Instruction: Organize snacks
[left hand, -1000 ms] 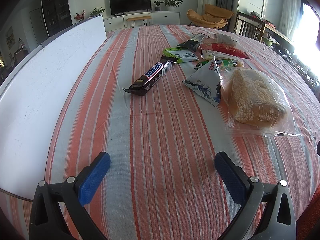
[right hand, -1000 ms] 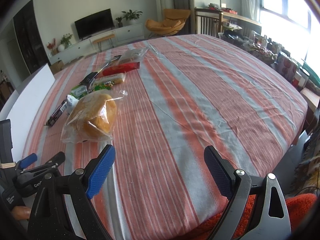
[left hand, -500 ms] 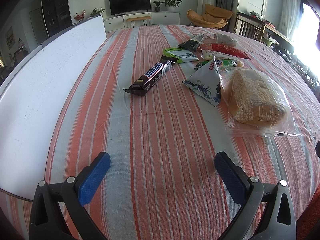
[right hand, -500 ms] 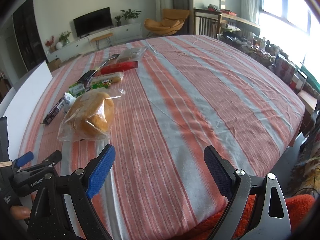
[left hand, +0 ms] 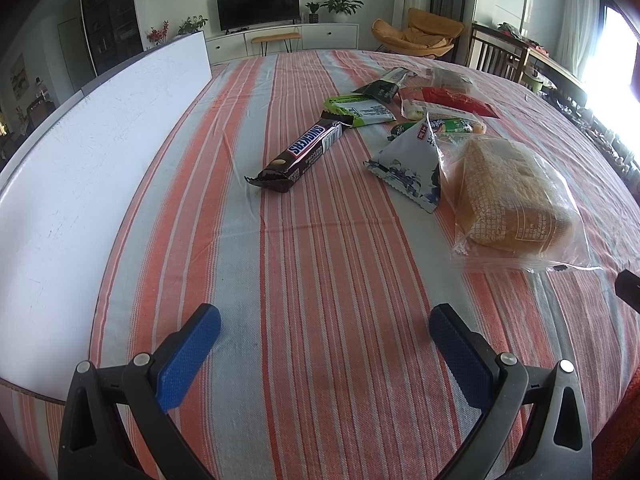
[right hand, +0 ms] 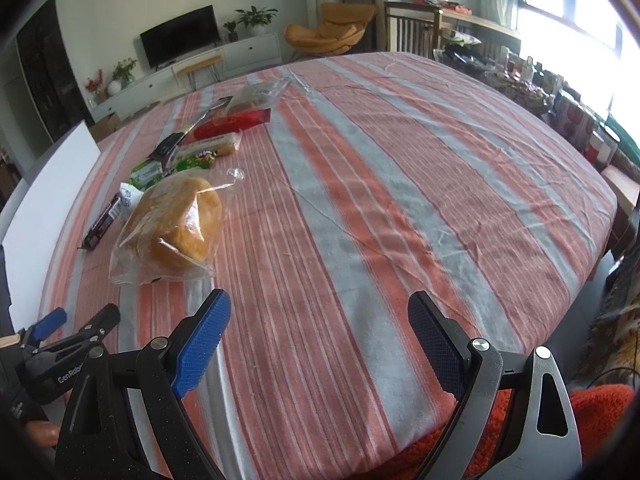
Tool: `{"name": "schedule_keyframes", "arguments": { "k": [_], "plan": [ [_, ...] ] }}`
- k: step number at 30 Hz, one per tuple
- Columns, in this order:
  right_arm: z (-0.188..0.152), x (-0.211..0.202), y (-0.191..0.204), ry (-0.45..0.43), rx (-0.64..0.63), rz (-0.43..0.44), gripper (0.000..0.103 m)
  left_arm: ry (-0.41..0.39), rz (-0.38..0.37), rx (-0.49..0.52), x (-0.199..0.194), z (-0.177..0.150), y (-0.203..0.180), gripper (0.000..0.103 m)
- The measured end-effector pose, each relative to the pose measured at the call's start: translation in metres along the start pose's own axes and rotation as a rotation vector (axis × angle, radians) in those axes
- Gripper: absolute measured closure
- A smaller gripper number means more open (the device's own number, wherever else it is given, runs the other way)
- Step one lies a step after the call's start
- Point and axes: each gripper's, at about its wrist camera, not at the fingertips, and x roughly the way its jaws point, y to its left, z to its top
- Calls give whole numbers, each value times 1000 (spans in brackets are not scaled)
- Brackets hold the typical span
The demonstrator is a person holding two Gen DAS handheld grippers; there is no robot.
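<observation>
Snacks lie on a striped tablecloth [left hand: 320, 260]. A Snickers bar [left hand: 304, 152] lies ahead of my left gripper [left hand: 324, 336], which is open and empty near the table's front. A white-blue triangular packet [left hand: 408, 168] leans by bagged bread [left hand: 512, 196]. Behind are a green packet [left hand: 360, 110], a dark wrapper [left hand: 386, 84], a red packet [left hand: 456, 100] and a clear bag [left hand: 450, 78]. My right gripper [right hand: 320, 328] is open and empty, right of the bread [right hand: 176, 228]; the left gripper [right hand: 72, 332] shows at its lower left.
A long white board [left hand: 88, 152] lies along the table's left side. The table's right edge [right hand: 592, 272] drops to the floor. Chairs [left hand: 496, 56], an orange lounger and a TV cabinet stand beyond the far end.
The right wrist view has shifted slightly, so the bread and snacks sit a little further right in it. The left gripper has not moved. Both grippers stay open.
</observation>
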Motion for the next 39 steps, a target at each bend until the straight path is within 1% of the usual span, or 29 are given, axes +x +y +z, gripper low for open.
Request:
{"name": "schedule_keyframes", "arguments": {
  "k": [2, 5, 7, 10, 14, 19, 39],
  "plan": [
    [12, 14, -7, 15, 0, -24, 11, 0, 1, 0, 0, 0, 0, 0],
    [34, 43, -14, 39, -38, -82, 11, 0, 1, 0, 0, 0, 0, 0],
    [44, 56, -21, 28, -43, -104, 11, 0, 1, 0, 0, 0, 0, 0],
    [54, 66, -25, -6, -43, -103, 11, 0, 1, 0, 0, 0, 0, 0],
    [58, 78, -30, 0, -24, -90, 10, -1, 1, 1, 0, 0, 0, 0],
    [57, 78, -27, -7, -40, -107, 11, -2, 6, -2, 0, 1, -1, 0],
    [58, 80, -26, -4, -42, -91, 9, -6, 16, -10, 2, 1, 0, 0]
  ]
}}
